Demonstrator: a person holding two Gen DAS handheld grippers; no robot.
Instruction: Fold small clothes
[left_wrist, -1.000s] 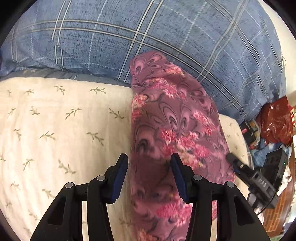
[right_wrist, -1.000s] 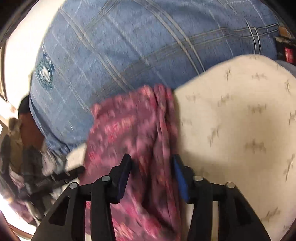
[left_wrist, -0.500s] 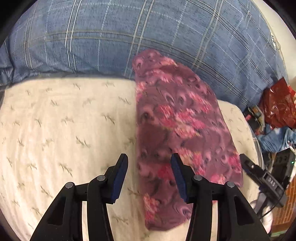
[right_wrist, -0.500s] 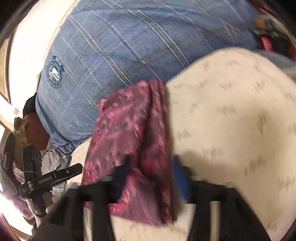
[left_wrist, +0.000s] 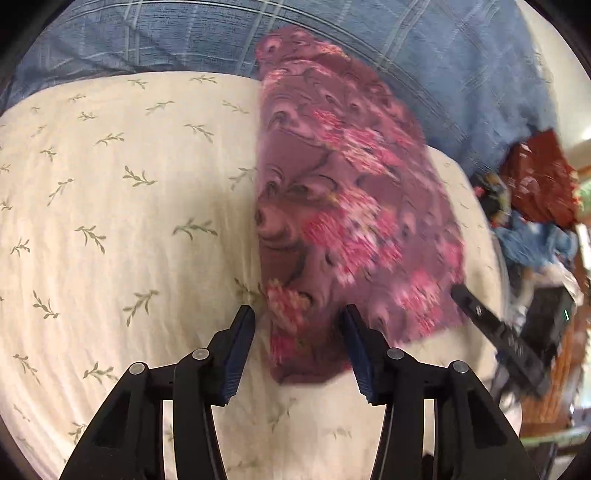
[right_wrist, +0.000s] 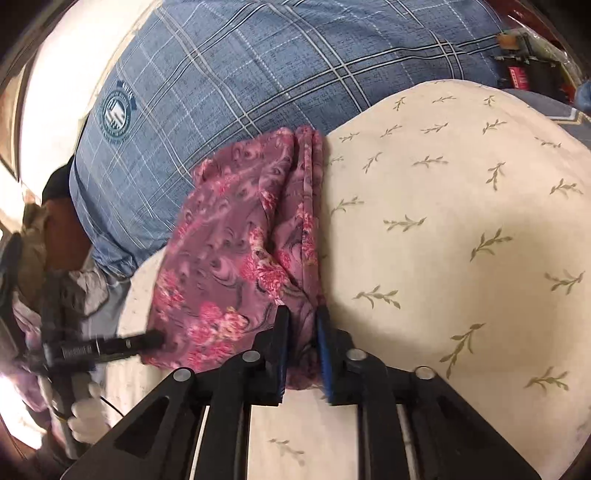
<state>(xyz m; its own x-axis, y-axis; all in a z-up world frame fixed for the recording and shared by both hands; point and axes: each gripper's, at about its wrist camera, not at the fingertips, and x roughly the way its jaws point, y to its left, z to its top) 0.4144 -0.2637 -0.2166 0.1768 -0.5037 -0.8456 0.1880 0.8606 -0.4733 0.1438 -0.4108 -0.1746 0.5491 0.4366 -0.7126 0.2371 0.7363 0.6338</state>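
Purple floral folded garment (right_wrist: 236, 254) lies as a long strip on the cream leaf-print bed (right_wrist: 461, 229); right tool (right_wrist: 302, 332) pinches its near end, left tool (left_wrist: 297, 325) gapes wide, further folding seemingly remains.

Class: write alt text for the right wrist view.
The right gripper pinches the near edge of a folded purple floral garment on a cream leaf-print sheet. A blue plaid pillow lies behind.

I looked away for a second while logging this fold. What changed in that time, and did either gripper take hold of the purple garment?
The right gripper closed its jaws on the near folded edge of the purple floral garment; a second ago they stood wide apart. The left gripper stayed open, its jaws astride the garment's near end. The garment still lies folded lengthwise on the cream sheet against the blue plaid pillow.
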